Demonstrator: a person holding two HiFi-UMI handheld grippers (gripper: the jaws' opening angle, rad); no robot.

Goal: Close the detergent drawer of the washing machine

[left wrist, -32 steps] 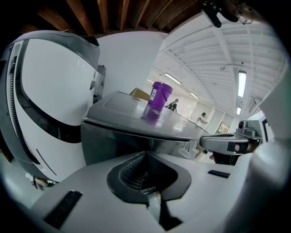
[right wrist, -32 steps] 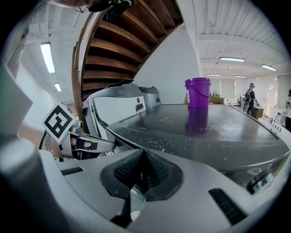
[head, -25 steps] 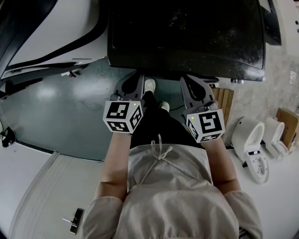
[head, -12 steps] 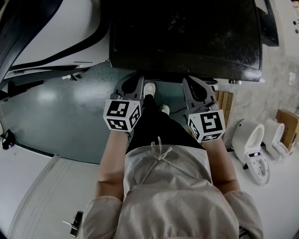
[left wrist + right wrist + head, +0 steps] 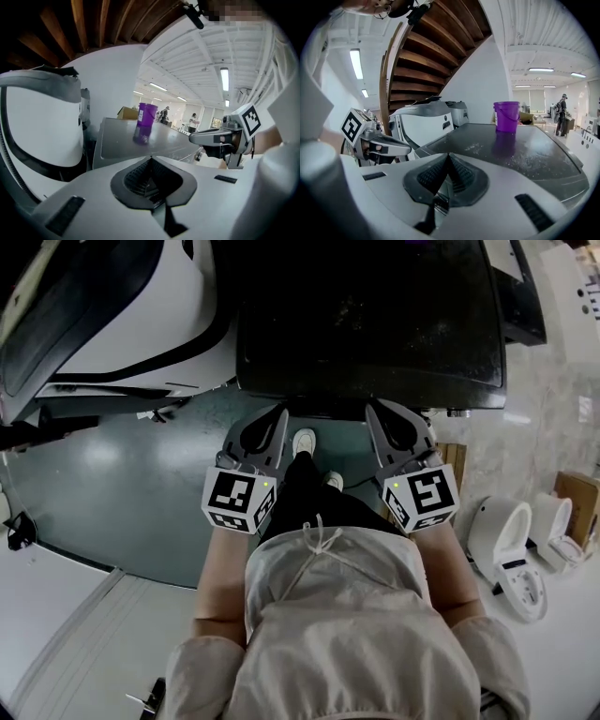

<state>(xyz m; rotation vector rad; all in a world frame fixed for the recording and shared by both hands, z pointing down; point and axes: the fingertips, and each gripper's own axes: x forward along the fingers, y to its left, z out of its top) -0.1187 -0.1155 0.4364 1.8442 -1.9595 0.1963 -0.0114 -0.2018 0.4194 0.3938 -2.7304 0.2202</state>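
left claw (image 5: 151,161), right claw (image 5: 448,157) pinched together, empty, by dark machine top (image 5: 525,150) (purple bucket (image 5: 506,116) atop)

Bright hall, wooden stairs (image 5: 436,51) overhead.
Glossy grey-green floor (image 5: 122,484), white wall (image 5: 480,89), ribbed white ceiling (image 5: 201,51) with strip lights (image 5: 224,77), white toilets (image 5: 502,531) at right.

Matt grey plastic, dark gloss, bare wood

The right gripper (image 5: 447,180) is smooth matt grey plastic with ribbed black pads (image 5: 462,173). Ahead of it, the machine top (image 5: 511,150) is dark, glossy and speckled and carries a shiny purple plastic bucket (image 5: 506,116). Up and to its left are brown wooden stair treads (image 5: 426,51).
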